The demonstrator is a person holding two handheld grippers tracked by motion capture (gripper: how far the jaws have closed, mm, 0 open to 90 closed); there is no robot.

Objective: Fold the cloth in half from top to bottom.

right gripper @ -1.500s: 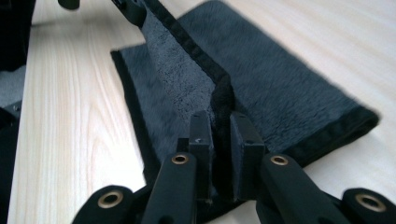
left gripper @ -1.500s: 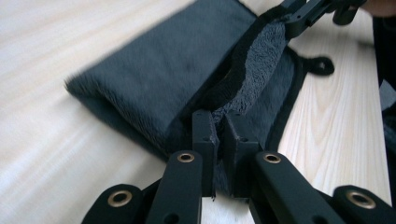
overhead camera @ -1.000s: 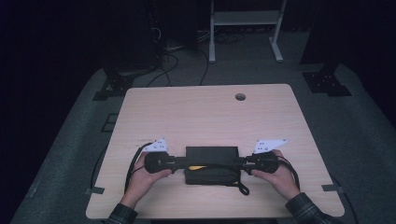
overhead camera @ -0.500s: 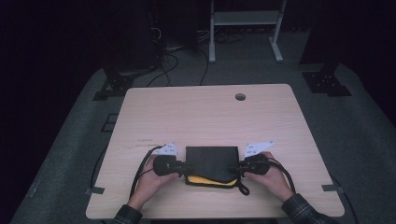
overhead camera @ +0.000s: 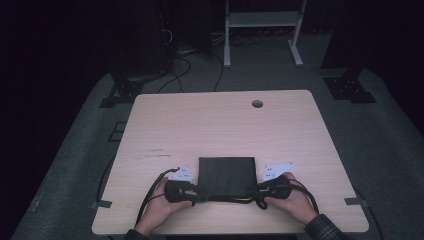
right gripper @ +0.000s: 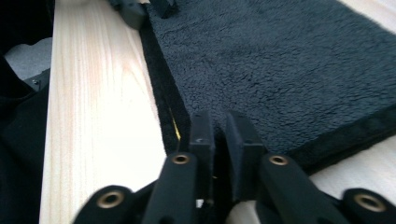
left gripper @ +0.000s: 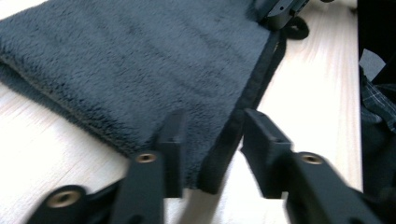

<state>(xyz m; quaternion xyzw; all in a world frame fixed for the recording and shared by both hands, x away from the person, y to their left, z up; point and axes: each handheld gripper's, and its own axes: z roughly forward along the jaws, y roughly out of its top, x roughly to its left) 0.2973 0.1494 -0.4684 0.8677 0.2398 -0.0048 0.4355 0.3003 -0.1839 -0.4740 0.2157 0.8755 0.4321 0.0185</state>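
A dark fleece cloth [overhead camera: 226,176] lies folded flat on the pale wooden table [overhead camera: 210,125] near its front edge. My left gripper [overhead camera: 197,192] is at the cloth's near left corner. In the left gripper view its jaws [left gripper: 210,140] have just been opening and stand apart around the hemmed corner of the cloth [left gripper: 140,60] without pressing it. My right gripper [overhead camera: 257,192] is at the near right corner. Its jaws [right gripper: 219,130] have eased slightly but still pinch the cloth's edge [right gripper: 280,60]. A sliver of yellow [right gripper: 176,128] peeks from under the hem.
A round cable hole [overhead camera: 257,103] sits in the table's far right. The front edge runs just behind both hands. On the floor beyond are a white frame [overhead camera: 260,20], loose cables [overhead camera: 175,55] and black stand feet [overhead camera: 350,87].
Both hands sank toward the table and the cloth now lies flat, with less yellow showing at its front edge. The left jaws have spread apart.
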